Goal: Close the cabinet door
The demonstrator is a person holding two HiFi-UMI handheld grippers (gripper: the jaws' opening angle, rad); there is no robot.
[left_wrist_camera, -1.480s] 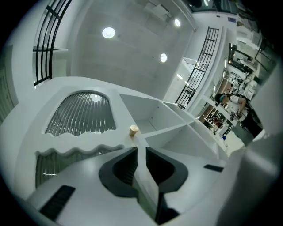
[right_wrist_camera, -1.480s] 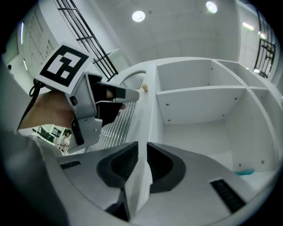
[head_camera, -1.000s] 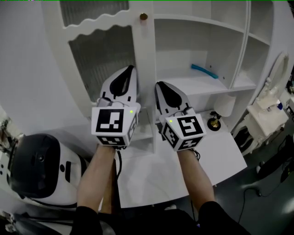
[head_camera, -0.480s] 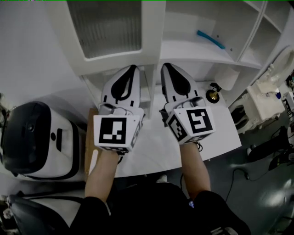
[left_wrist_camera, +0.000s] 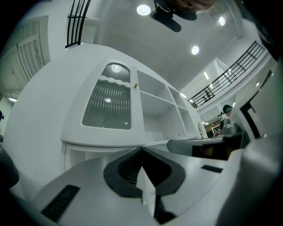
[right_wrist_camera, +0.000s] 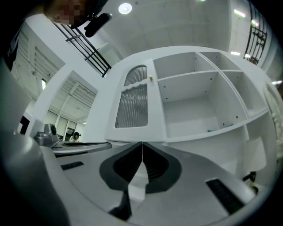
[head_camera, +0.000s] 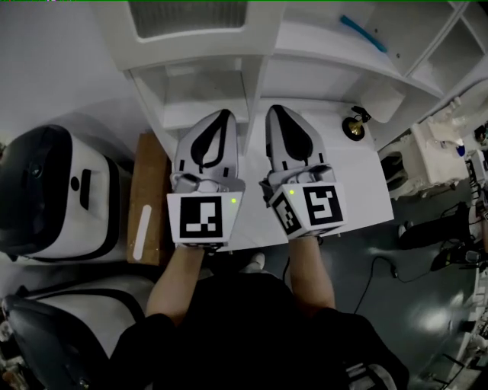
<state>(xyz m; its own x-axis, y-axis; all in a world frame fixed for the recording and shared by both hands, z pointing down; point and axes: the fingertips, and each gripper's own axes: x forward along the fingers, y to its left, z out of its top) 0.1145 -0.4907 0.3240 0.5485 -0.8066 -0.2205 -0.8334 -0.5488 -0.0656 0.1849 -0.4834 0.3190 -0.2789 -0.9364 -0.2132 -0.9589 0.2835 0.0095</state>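
Note:
The white cabinet's door [head_camera: 191, 15], with its ribbed glass panel [left_wrist_camera: 108, 103], lies flat against the cabinet front. Its small brass knob [right_wrist_camera: 151, 78] sits at the door's right edge. My left gripper [head_camera: 222, 114] and right gripper [head_camera: 273, 110] are side by side over the white table [head_camera: 358, 190], below the door and touching nothing. The left gripper [left_wrist_camera: 142, 148] is shut and empty. The right gripper [right_wrist_camera: 142, 143] has just been closing. It now has its tips together with nothing between them.
Open shelves fill the cabinet's right half, and a blue tool [head_camera: 362, 32] lies on one. A small brass ornament [head_camera: 354, 126] stands on the table at the right. A black-and-white machine [head_camera: 53, 194] and a wooden board [head_camera: 149, 198] sit to the left.
Both grippers have dropped from in front of the door to just over the table. The cabinet has slid up towards the top of the head view.

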